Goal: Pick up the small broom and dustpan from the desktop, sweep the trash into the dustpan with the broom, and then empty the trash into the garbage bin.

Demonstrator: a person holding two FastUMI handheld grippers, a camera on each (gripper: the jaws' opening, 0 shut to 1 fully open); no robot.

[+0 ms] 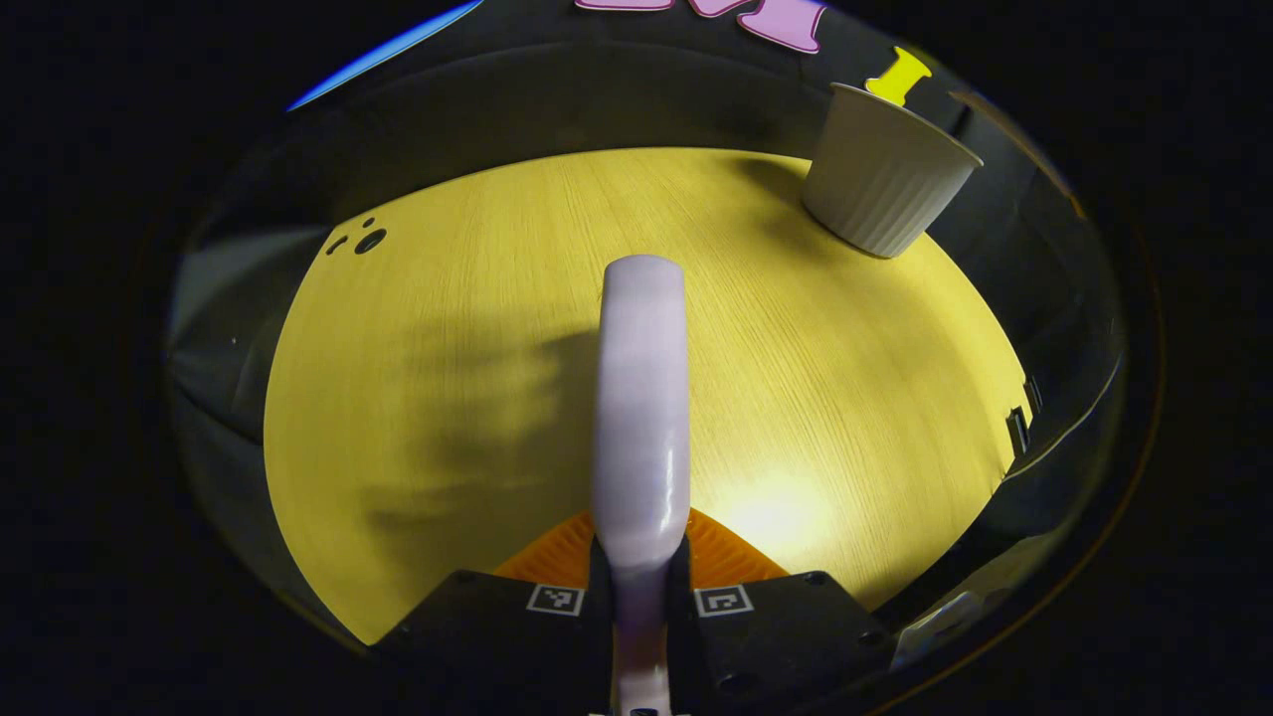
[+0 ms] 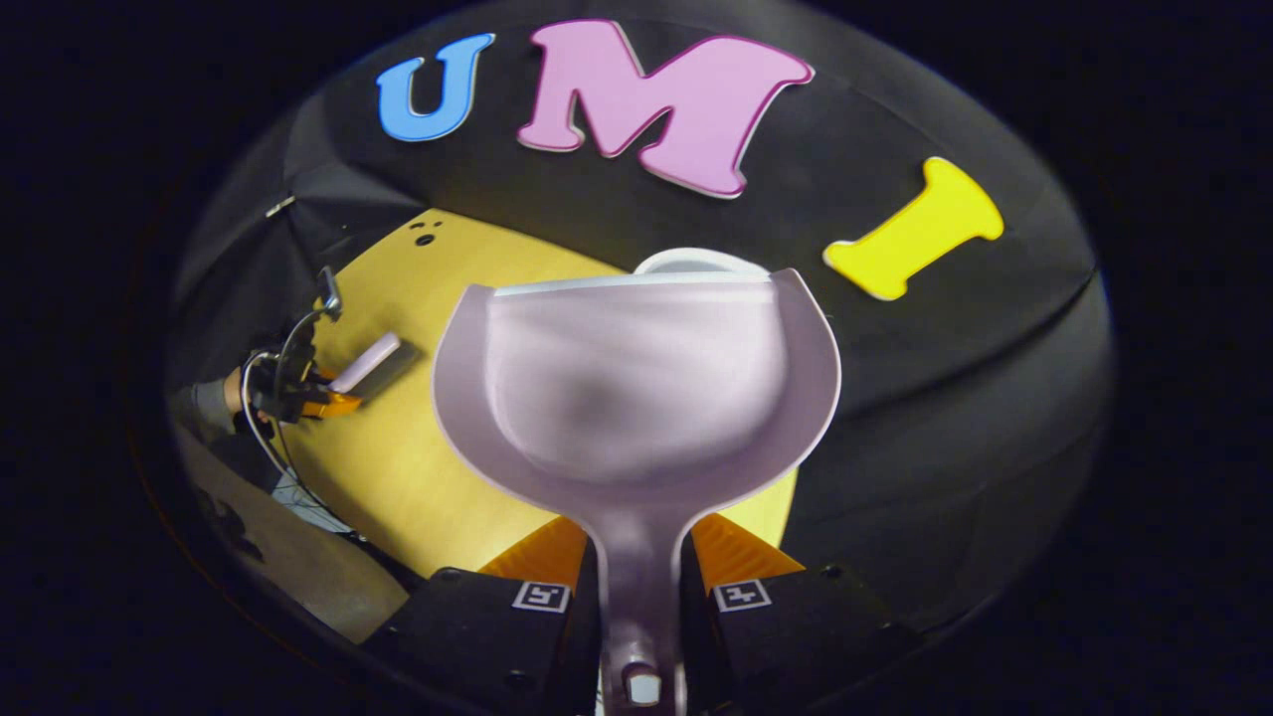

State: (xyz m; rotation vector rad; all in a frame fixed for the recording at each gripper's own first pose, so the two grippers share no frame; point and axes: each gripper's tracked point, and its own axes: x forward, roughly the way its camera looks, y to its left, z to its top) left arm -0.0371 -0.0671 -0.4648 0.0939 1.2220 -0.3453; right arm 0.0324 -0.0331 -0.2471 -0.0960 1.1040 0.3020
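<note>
We see the left gripper [image 1: 641,587] clamping the broom [image 1: 641,398]; the right gripper [image 2: 641,587] clamps the dustpan [image 2: 636,388], seemingly over the bin [image 1: 885,169].

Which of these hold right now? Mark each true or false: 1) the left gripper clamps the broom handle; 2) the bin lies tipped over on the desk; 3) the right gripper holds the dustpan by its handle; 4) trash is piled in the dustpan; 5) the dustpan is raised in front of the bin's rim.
1) True: the left gripper is shut on the broom handle.
2) False: the garbage bin stands upright on the desk.
3) True: the right gripper is closed on the dustpan handle.
4) False: the pan's inside looks bare.
5) True: in the right gripper view the bin's rim peeks just above the pan's edge.
</note>
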